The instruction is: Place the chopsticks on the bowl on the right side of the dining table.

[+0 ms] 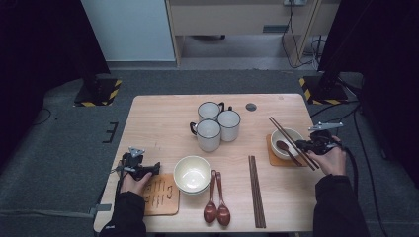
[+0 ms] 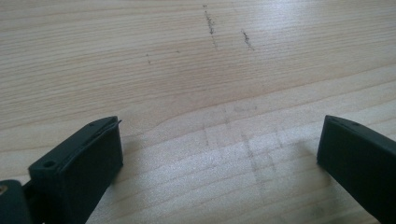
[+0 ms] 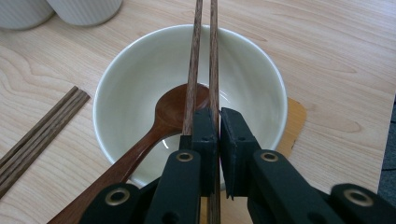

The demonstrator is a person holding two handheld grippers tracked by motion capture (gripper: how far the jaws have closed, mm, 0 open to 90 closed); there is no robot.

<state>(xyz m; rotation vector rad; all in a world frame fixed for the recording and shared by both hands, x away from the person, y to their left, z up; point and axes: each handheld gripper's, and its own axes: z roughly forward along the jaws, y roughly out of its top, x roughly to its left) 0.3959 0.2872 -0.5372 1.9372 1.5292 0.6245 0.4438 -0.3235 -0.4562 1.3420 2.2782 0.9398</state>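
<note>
A pair of dark wooden chopsticks [image 1: 285, 132] [image 3: 194, 46] is in my right gripper [image 1: 304, 145] [image 3: 219, 112], which is shut on them. One stick runs between the pads and the other lies against the left jaw. They slant over a white bowl [image 1: 292, 133] [image 3: 130, 79] that holds a brown wooden spoon [image 1: 283, 145] [image 3: 173, 105] and stands on a cork coaster [image 1: 272, 159] [image 3: 294, 116]. My left gripper [image 1: 156, 168] [image 2: 219, 135] rests at the table's left front, open, with bare wood between its jaws.
Three white mugs [image 1: 209, 134] cluster at the table's middle back. Stacked cream bowls [image 1: 192, 174], two wooden spoons [image 1: 216, 207] and a bundle of chopsticks [image 1: 256, 190] [image 3: 37, 135] lie along the front. A second coaster [image 1: 160, 195] sits by my left hand.
</note>
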